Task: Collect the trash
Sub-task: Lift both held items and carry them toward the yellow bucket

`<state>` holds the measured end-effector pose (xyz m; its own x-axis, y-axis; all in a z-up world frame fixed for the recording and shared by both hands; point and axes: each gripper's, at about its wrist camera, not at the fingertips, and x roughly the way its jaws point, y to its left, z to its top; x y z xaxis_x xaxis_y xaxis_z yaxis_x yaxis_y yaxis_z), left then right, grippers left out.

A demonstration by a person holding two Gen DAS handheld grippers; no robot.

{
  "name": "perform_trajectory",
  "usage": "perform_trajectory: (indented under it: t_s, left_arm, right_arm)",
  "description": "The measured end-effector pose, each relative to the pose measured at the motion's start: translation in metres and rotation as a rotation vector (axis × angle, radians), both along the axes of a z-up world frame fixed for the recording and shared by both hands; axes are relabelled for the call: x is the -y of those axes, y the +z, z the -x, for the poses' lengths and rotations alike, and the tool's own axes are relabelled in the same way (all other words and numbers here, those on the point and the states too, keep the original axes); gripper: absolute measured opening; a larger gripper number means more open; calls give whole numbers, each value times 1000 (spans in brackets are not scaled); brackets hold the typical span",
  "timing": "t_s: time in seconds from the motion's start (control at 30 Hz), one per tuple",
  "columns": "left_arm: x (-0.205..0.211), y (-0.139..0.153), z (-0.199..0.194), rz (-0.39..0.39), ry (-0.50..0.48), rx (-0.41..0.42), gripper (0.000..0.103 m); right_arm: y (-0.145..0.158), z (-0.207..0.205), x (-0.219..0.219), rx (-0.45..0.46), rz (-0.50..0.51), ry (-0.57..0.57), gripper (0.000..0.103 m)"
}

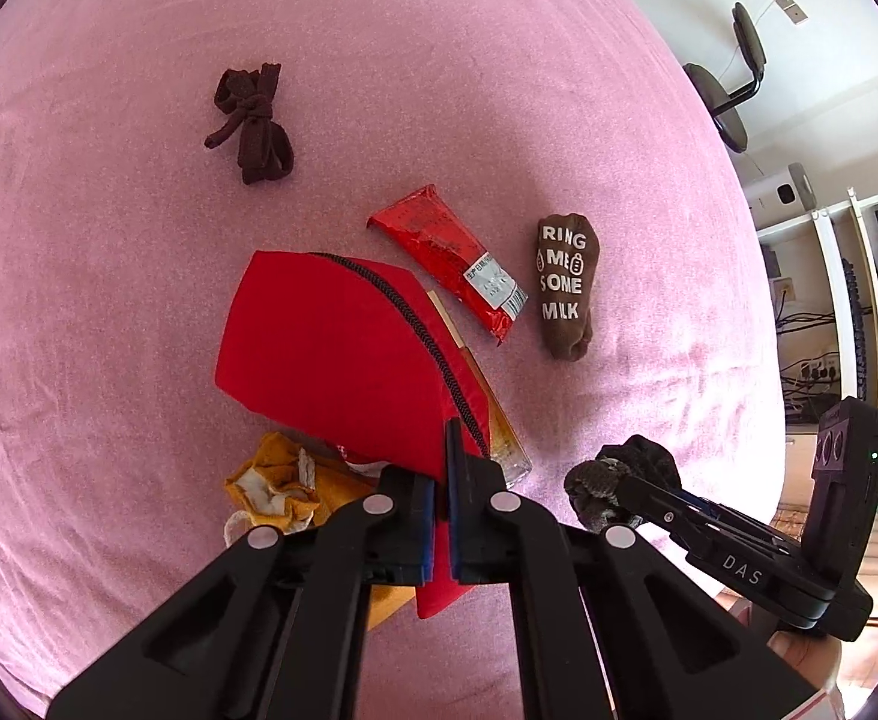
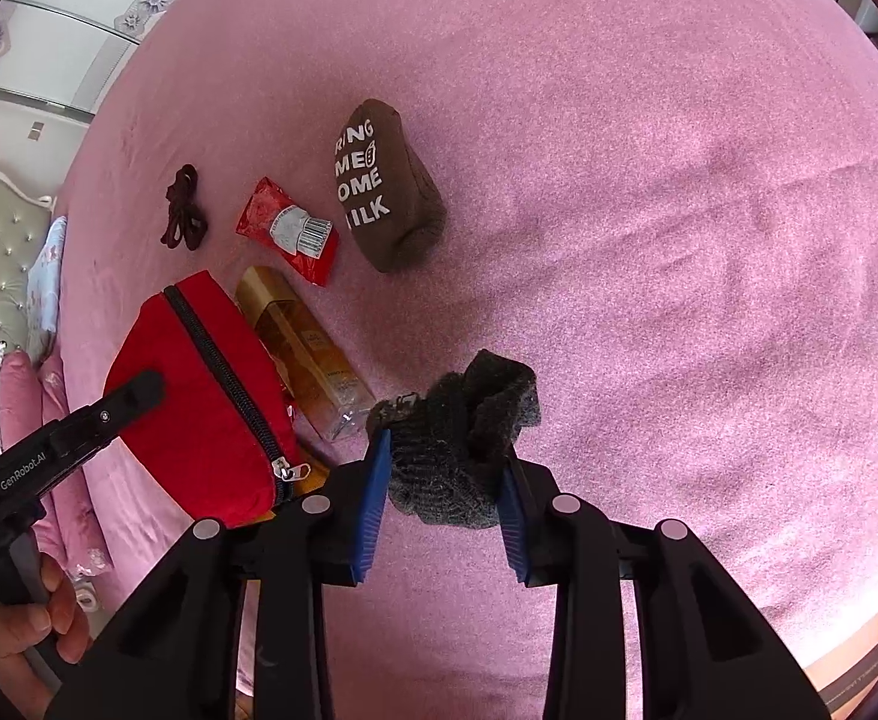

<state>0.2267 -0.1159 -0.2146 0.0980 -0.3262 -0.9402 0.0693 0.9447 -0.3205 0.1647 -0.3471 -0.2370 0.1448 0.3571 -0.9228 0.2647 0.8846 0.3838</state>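
My left gripper point(image 1: 442, 480) is shut on the edge of a red zippered pouch point(image 1: 330, 354) that lies on the pink bed; the pouch also shows in the right wrist view point(image 2: 204, 384). My right gripper point(image 2: 445, 504) is shut on a dark grey sock point(image 2: 469, 438), seen at the tip of that gripper in the left wrist view point(image 1: 613, 480). A red snack wrapper point(image 1: 451, 264) point(image 2: 288, 228) lies beyond the pouch. A clear amber bottle box point(image 2: 306, 354) point(image 1: 499, 426) lies beside the pouch. A crumpled yellow wrapper point(image 1: 282, 480) lies partly under the pouch.
A brown sock printed with white words point(image 1: 565, 288) point(image 2: 390, 192) lies right of the red wrapper. A dark maroon knotted sock pair point(image 1: 252, 120) point(image 2: 183, 210) lies farther off. The bed's edge, a chair point(image 1: 733, 84) and shelves are at the right; pillows point(image 2: 24, 396) at the left.
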Motion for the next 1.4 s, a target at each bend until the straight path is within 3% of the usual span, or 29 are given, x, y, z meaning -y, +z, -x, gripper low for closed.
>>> perform_trajectory:
  t_s: [0.27, 0.67, 1.03, 1.4]
  left_arm:
    - [0, 22, 31, 37, -17, 20, 3]
    - [13, 42, 101, 80, -138, 42, 3]
    - [51, 45, 172, 97, -326, 37, 3]
    - [137, 40, 256, 105, -579, 5, 3]
  right_arm:
    - [26, 28, 5, 42, -15, -20, 32]
    - [60, 103, 4, 110, -8, -83, 32]
    - [74, 201, 24, 139, -3, -238, 32]
    - [87, 310, 83, 143, 16, -441, 32]
